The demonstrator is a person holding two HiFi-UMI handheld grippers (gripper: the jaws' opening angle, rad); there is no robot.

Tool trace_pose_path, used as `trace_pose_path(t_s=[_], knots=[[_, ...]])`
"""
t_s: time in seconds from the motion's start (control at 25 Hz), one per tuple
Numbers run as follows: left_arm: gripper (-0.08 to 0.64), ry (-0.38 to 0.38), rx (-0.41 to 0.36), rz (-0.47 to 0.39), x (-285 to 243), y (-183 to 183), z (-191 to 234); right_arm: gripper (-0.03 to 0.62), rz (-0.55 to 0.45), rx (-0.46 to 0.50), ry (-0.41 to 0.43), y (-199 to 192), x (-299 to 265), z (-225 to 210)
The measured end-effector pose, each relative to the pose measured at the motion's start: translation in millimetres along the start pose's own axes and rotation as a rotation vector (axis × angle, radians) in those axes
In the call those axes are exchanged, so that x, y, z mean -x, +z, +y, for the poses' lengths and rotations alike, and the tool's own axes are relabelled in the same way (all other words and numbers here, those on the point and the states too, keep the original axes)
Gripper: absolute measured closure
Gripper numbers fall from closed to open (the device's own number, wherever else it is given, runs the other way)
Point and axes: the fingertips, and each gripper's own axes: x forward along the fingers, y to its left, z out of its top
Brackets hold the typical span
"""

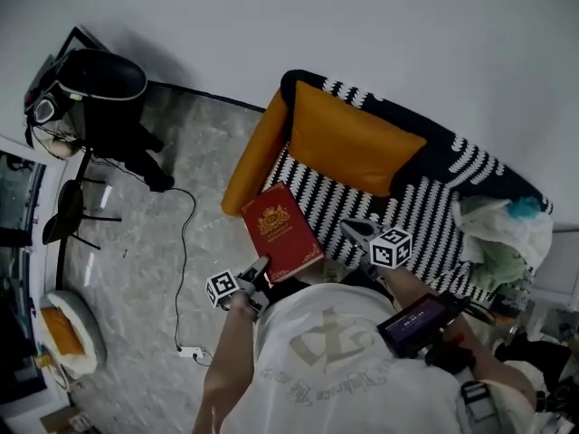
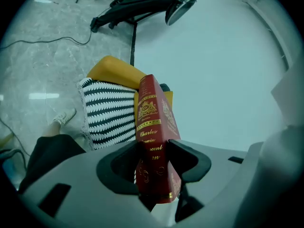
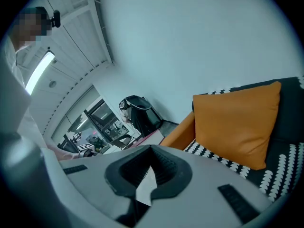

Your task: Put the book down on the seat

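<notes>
The left gripper [image 2: 152, 161], at the lower centre of its own view, has its jaws clamped on the spine end of the red book [image 2: 154, 122], one dark pad on each cover. The book rises between them toward the frame's middle. In the head view that gripper [image 1: 256, 271] holds the book [image 1: 280, 229] by its near edge, cover up, over the front left corner of the striped seat [image 1: 336, 202]. I cannot tell whether the book touches the seat. To the right, the right gripper [image 1: 357, 231] hangs over the seat's front edge. In its own view its jaws [image 3: 151, 151] are pressed together at the tips with nothing between them.

Farther up the frame, the sofa [image 1: 470, 152] holds an orange cushion [image 1: 348, 143] leaning against its back, beside the orange armrest [image 1: 253, 156]. A heap of pale cloth [image 1: 502, 229] fills its right end. At the lower left, a round pale bed [image 1: 86, 328] on the floor [image 1: 154, 269] has an orange pad [image 1: 60, 331] inside.
</notes>
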Motion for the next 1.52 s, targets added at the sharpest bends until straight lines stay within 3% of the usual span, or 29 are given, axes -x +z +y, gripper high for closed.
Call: trace_pose_path(t_s=[0.28,0.68,1.12,1.52], knots=[[0.351,0.036,-0.112,0.160,-28,41,-10,0.578,-0.080,-0.041,-0.106,20,-11,-4],[0.351,0.081,-0.204,0.357,-68,82,-16,0.578,-0.159,-0.149,-0.267,9,-8,-9],[0.351,0.137,-0.292,0.521,-97,82,-4,0.578,-0.267,-0.246,-0.414,-14,10,-5],[0.351,0.154,-0.311,0.555,-141,55,26,0.578,-0.312,-0.357,-0.485,-69,40,-23]])
